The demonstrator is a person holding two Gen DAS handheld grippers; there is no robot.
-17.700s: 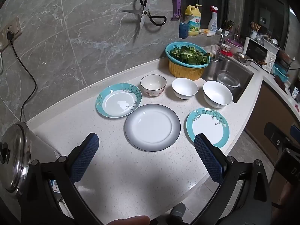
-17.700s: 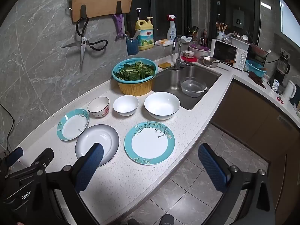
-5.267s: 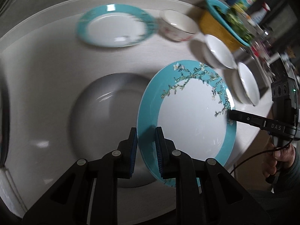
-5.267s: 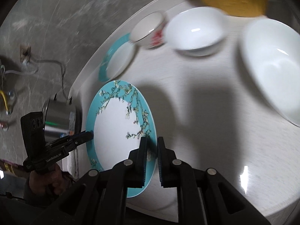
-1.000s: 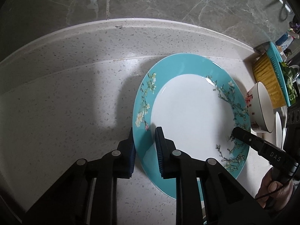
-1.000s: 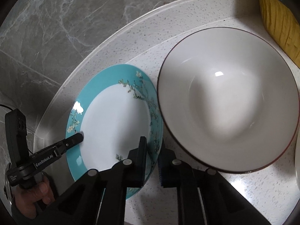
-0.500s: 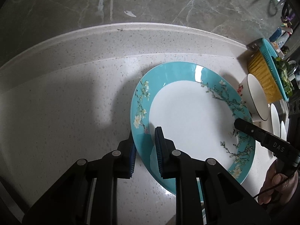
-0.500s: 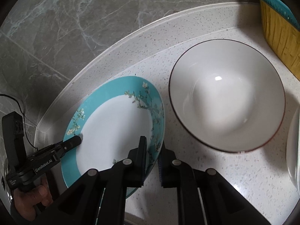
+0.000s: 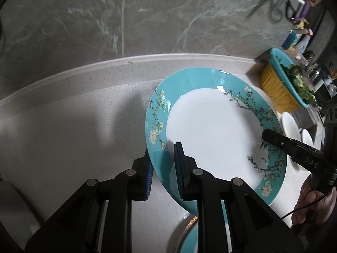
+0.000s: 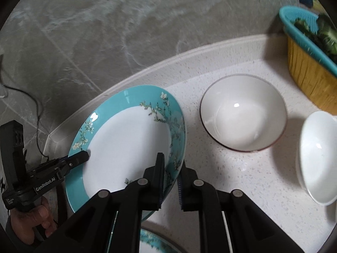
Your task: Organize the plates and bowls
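Note:
A teal-rimmed plate with a blossom pattern (image 9: 210, 130) (image 10: 126, 143) hangs tilted above the white counter, held from both sides. My left gripper (image 9: 163, 168) is shut on its left rim; in the right wrist view that gripper (image 10: 84, 155) bites the plate's far edge. My right gripper (image 10: 170, 177) is shut on the right rim, and shows as a black finger (image 9: 266, 133) in the left wrist view. A second teal plate (image 10: 155, 244) (image 9: 189, 240) peeks in below, lying on a grey plate. A dark-rimmed bowl (image 10: 242, 111) and a white bowl (image 10: 318, 156) stand to the right.
A yellow and teal basket of greens (image 10: 311, 63) (image 9: 280, 90) stands at the back right by the sink. The grey marble wall (image 9: 126, 21) rises just behind the counter's raised edge (image 9: 84, 71). A black cable (image 10: 38, 109) hangs at the left. A hand (image 10: 31, 219) grips the left tool.
Both grippers have risen with the teal plate, lifting it off the counter and back from the wall. The bowls look smaller, and the second teal plate has come into view below.

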